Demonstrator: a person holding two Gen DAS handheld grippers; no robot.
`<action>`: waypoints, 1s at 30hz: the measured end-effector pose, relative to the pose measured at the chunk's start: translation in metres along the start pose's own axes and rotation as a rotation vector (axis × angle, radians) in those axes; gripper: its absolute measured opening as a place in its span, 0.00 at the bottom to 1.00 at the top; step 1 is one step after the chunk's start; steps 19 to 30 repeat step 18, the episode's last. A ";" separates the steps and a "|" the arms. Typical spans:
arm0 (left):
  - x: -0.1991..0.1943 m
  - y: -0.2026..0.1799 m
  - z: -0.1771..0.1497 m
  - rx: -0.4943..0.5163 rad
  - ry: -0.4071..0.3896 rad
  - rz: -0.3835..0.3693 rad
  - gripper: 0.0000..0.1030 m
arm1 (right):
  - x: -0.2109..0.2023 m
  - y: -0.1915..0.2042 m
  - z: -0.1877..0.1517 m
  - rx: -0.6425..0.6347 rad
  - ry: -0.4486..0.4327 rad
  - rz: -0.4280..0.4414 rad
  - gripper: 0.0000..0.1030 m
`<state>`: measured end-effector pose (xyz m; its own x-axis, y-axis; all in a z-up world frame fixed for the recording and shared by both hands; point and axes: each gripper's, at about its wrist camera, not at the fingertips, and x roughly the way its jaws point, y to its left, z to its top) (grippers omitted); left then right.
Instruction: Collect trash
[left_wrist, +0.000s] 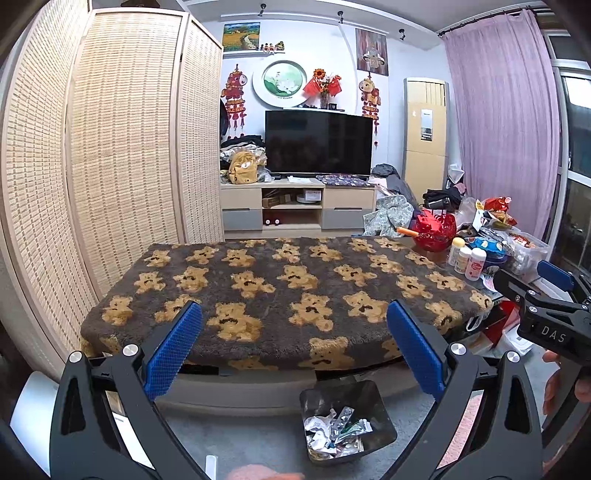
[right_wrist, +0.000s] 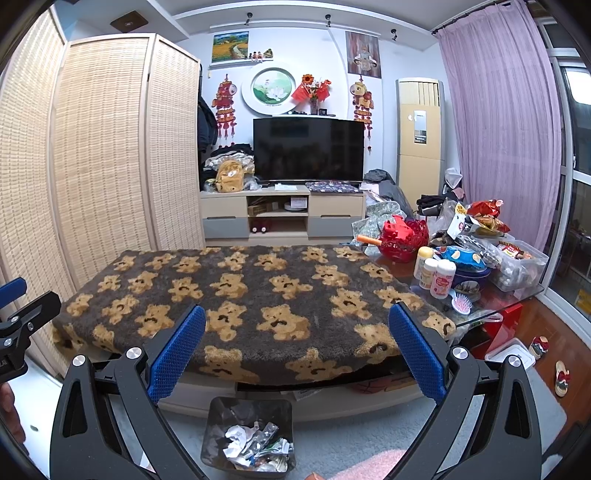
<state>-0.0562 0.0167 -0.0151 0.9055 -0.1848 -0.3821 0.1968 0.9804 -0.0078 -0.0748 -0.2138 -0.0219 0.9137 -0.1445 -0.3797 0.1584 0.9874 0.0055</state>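
A dark square trash bin (left_wrist: 347, 421) (right_wrist: 249, 435) stands on the floor in front of the low table, filled with crumpled paper and wrappers. My left gripper (left_wrist: 295, 343) hangs open above the table's near edge, nothing between its blue pads (left_wrist: 173, 354). My right gripper (right_wrist: 297, 343) is likewise open and empty, its blue pads (right_wrist: 417, 350) wide apart. In the left wrist view the right gripper's black body (left_wrist: 546, 310) shows at the right edge; in the right wrist view the left gripper's body (right_wrist: 18, 321) shows at the left edge.
The low table carries a brown bear-pattern blanket (left_wrist: 280, 291) (right_wrist: 255, 302). Its right end holds a red basket (right_wrist: 402, 236), bottles (right_wrist: 439, 277), snack packets and a plastic box (right_wrist: 517, 266). A woven screen (left_wrist: 110, 147) stands left; a TV stand (left_wrist: 295, 203) behind. Slippers (right_wrist: 561, 376) lie on the floor.
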 end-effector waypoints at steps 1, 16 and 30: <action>0.000 0.000 0.000 0.000 -0.003 -0.003 0.92 | 0.000 0.000 0.000 0.000 0.000 -0.001 0.97; -0.002 -0.004 -0.002 0.001 0.001 0.005 0.92 | -0.001 0.000 -0.001 0.003 -0.004 -0.002 0.97; -0.002 -0.005 -0.002 0.004 0.000 0.006 0.92 | -0.001 0.001 -0.001 0.002 -0.003 -0.002 0.97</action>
